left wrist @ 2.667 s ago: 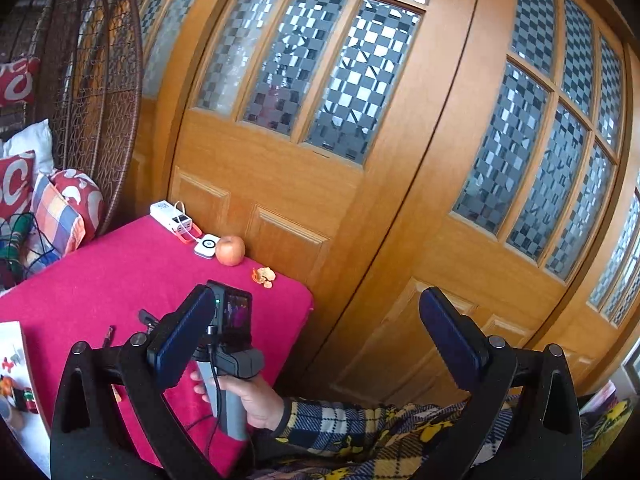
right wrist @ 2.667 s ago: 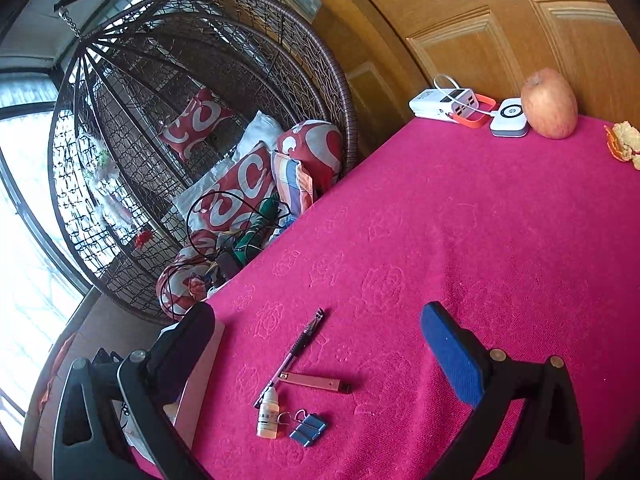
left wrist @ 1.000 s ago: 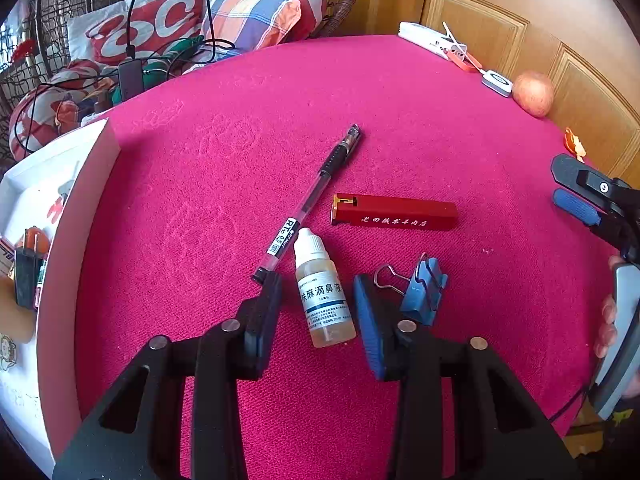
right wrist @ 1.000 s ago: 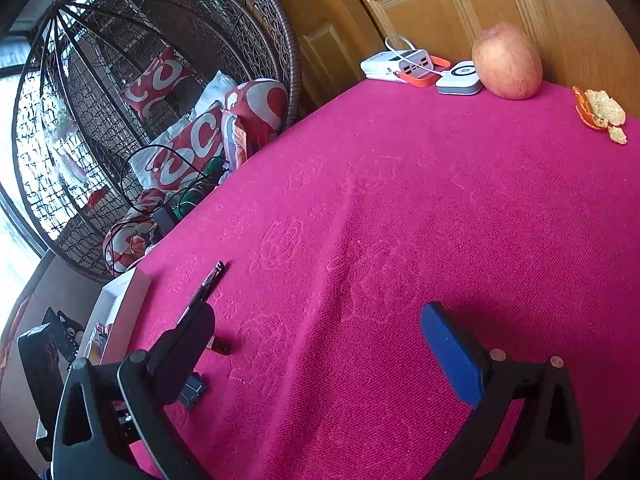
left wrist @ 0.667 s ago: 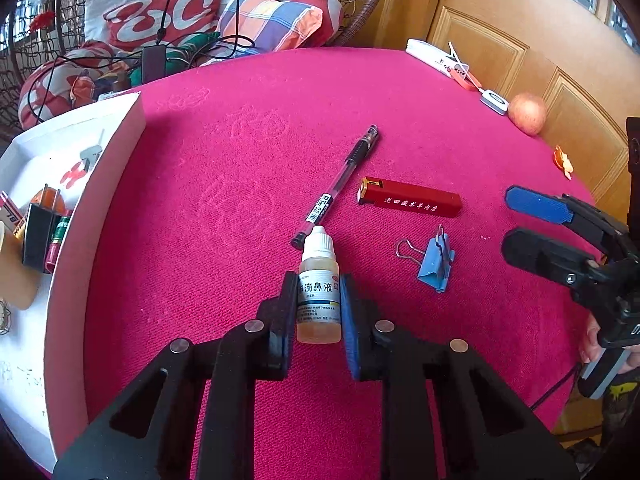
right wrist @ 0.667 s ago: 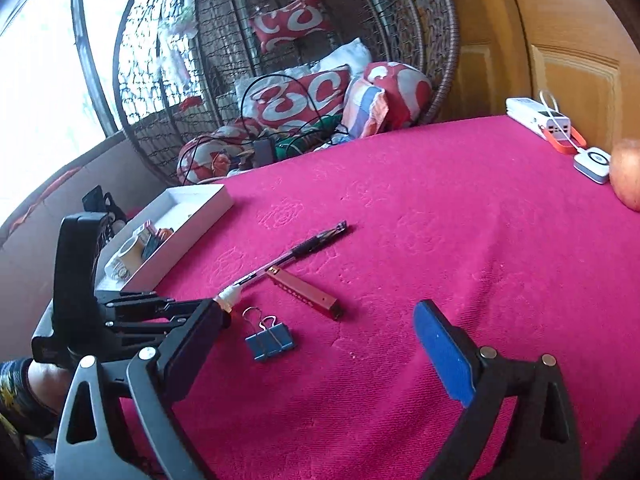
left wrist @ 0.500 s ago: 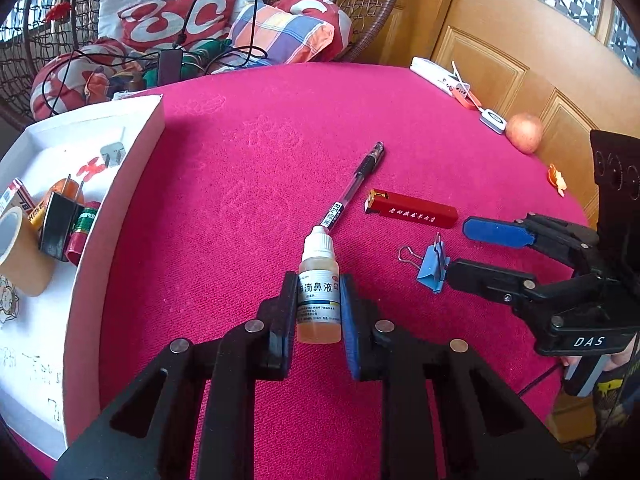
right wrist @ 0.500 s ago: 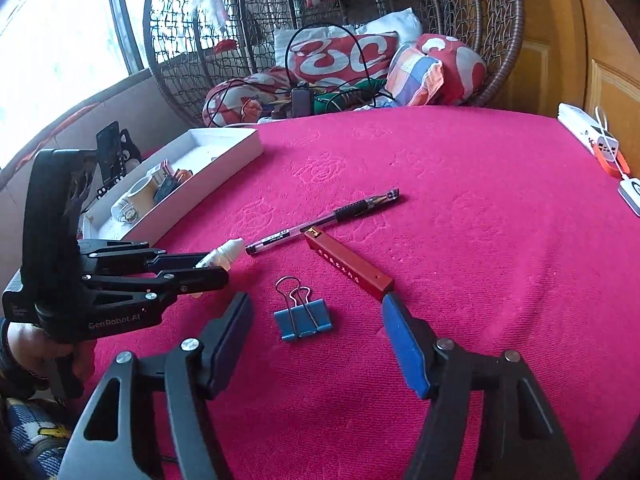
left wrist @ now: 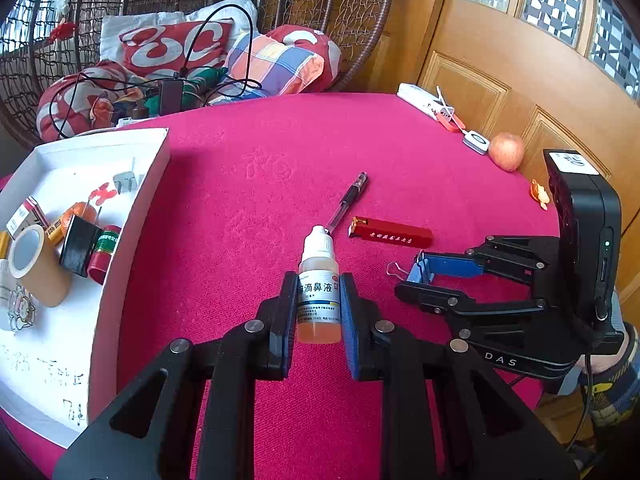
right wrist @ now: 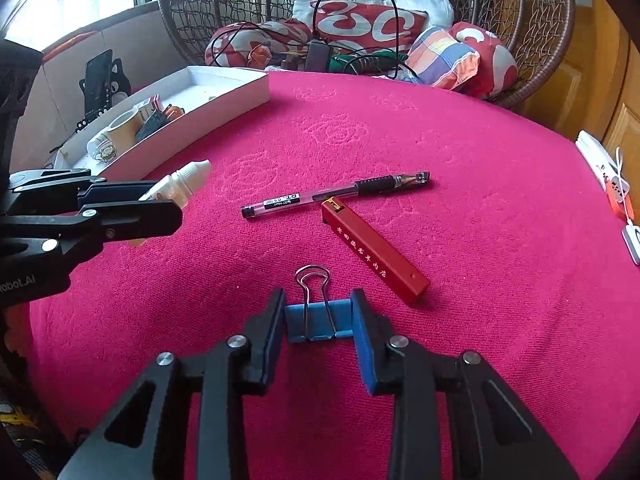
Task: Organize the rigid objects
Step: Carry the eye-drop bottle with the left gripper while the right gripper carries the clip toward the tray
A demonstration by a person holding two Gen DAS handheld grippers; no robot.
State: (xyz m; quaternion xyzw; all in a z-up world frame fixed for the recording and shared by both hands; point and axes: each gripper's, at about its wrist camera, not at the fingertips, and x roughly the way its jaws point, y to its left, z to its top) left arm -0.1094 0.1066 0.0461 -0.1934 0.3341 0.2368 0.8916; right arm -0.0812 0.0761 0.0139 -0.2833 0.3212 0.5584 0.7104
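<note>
Both hands have moved since a moment ago. First, the left hand-held gripper (left wrist: 318,312) came down over the little dropper bottle (left wrist: 319,280), squeezed it, and lifted it off the pink table (left wrist: 248,168); now the bottle sits clamped between its two pads, up in the air, with its white cap pointing away. Then the right hand-held gripper (right wrist: 319,322) swung over and turned, and its jaws have just been closing around the blue binder clip (right wrist: 318,320). Its pads now press on both sides of the clip, which looks like it rests on the table. So two things are caught at once. Two more wait on the table: the pen (right wrist: 336,196) and the red box (right wrist: 376,252), lying close together just past the clip. I think the bottle and the clip should go next into the white tray (left wrist: 132,216) on the left, where other small things lie already.
</note>
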